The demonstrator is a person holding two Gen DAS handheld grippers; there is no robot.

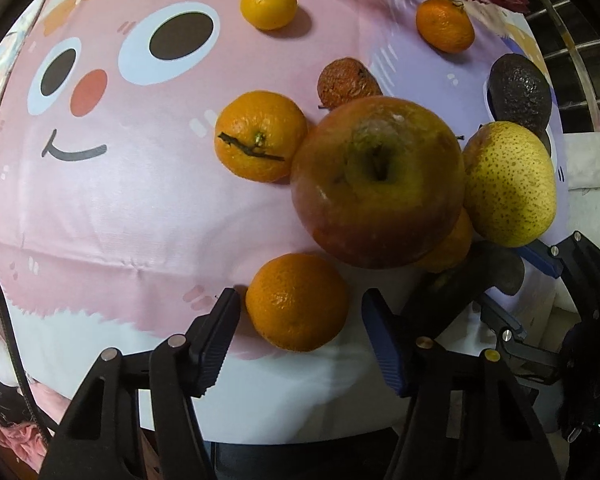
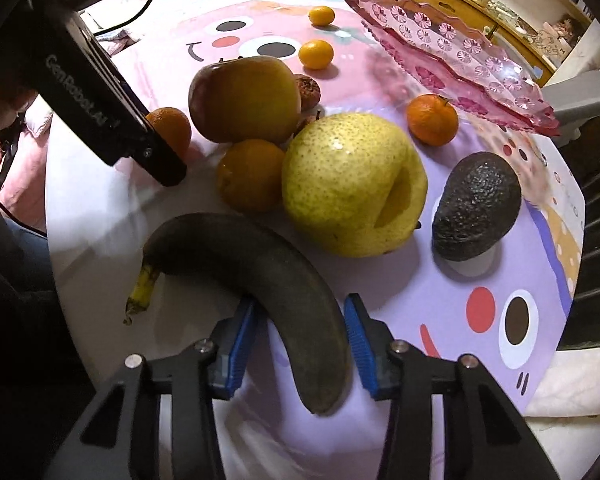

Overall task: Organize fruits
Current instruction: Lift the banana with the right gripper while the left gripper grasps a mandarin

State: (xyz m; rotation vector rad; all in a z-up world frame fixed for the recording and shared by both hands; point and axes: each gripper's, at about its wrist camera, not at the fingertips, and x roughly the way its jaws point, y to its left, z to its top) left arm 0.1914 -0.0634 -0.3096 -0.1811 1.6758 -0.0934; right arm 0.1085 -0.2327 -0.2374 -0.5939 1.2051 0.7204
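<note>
On a pink and purple cartoon cloth (image 1: pixel 120 208) lie several fruits. A small orange (image 1: pixel 298 302) sits between the fingers of my left gripper (image 1: pixel 300 300); a thin gap shows on each side, so the gripper is open. My right gripper (image 2: pixel 300 308) points steeply down, and its blue pads touch both sides of a dark, overripe banana (image 2: pixel 260 256) that lies on the cloth. Just beyond stand a big apple (image 1: pixel 380 180), a yellow pear (image 2: pixel 352 184) and a dark avocado (image 2: pixel 476 208).
A pink glass plate (image 2: pixel 460 52) stands at the far right of the table. More oranges (image 1: pixel 260 134) and small citrus (image 1: pixel 268 4) are scattered across the cloth, plus a shrivelled fruit (image 1: pixel 346 82). A person's dark sleeve (image 2: pixel 16 280) is at the left edge.
</note>
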